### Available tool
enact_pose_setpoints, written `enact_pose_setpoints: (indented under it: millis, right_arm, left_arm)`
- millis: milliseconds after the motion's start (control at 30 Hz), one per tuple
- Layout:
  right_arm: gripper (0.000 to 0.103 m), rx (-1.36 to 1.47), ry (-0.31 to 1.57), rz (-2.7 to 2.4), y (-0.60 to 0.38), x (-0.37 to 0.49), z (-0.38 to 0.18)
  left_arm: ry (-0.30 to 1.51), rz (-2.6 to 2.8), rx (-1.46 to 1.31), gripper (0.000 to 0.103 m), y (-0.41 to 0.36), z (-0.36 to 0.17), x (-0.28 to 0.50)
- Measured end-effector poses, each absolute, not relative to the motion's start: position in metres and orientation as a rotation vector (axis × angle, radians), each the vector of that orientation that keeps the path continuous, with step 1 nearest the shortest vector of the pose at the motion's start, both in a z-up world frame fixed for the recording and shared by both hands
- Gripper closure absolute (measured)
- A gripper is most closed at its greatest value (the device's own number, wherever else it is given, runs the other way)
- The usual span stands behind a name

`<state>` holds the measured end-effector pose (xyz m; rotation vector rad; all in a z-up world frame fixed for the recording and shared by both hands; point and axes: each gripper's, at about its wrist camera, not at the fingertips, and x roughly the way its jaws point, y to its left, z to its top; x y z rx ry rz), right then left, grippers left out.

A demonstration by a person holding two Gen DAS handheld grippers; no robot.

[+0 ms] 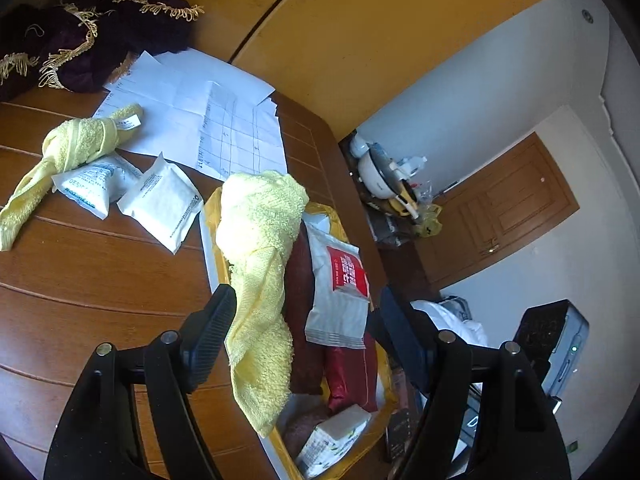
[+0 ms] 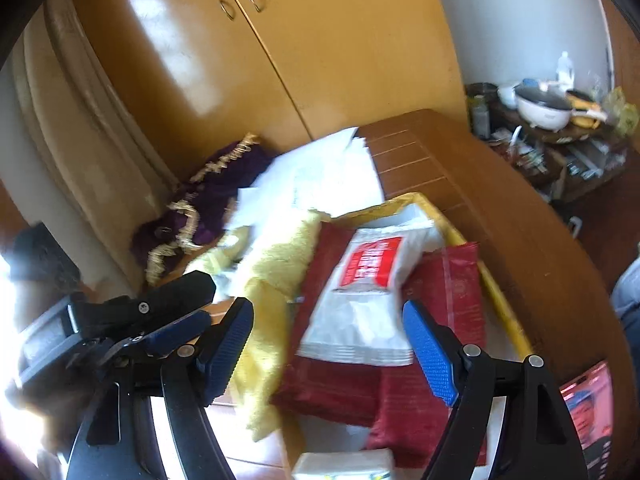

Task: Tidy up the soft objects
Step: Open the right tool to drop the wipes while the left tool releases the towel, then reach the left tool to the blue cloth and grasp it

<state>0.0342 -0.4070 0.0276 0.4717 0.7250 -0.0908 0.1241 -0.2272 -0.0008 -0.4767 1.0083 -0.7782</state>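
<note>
A: Free room? Bare wooden table (image 1: 80,280) left of the yellow tray (image 1: 212,248), clear to its near edge.

B: Tray itself?

A: Packed. Yellow towel (image 1: 260,264) draped over its left rim, white-red packet (image 1: 340,292) on red pouches (image 2: 444,312), tissue pack (image 1: 332,440) at the near end. No gap inside.

B: Far side?

A: Papers (image 1: 216,120) cover the back. Knotted yellow towel (image 1: 68,152) and two white sachets (image 1: 156,204) block far left; purple fringed cushion (image 1: 92,36) fills the corner against the cabinet (image 2: 320,40).

B: Right?

A: Narrow bare strip beyond the tray, then table edge.
</note>
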Motion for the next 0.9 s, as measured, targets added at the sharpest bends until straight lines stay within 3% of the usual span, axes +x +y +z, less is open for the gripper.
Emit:
enact_pose_setpoints:
  millis: [533, 667, 900]
  right_arm:
    - [0.025, 0.406, 0.703, 0.15, -0.321, 0.052, 0.041]
    - [0.033, 0.419, 0.774, 0.261, -0.293, 0.073, 0.032]
    - [0.033, 0.369, 0.844, 0.31, -0.246, 0.106, 0.01]
  left_arm:
    - [0.887, -0.482, -0.515, 0.029, -0.106, -0.02, 0.126]
    - [0.873, -0.415, -0.535, 0.029, -0.078, -0.025, 0.135]
    - [0.817, -0.255, -0.482, 0.029, -0.042, -0.034, 0.146]
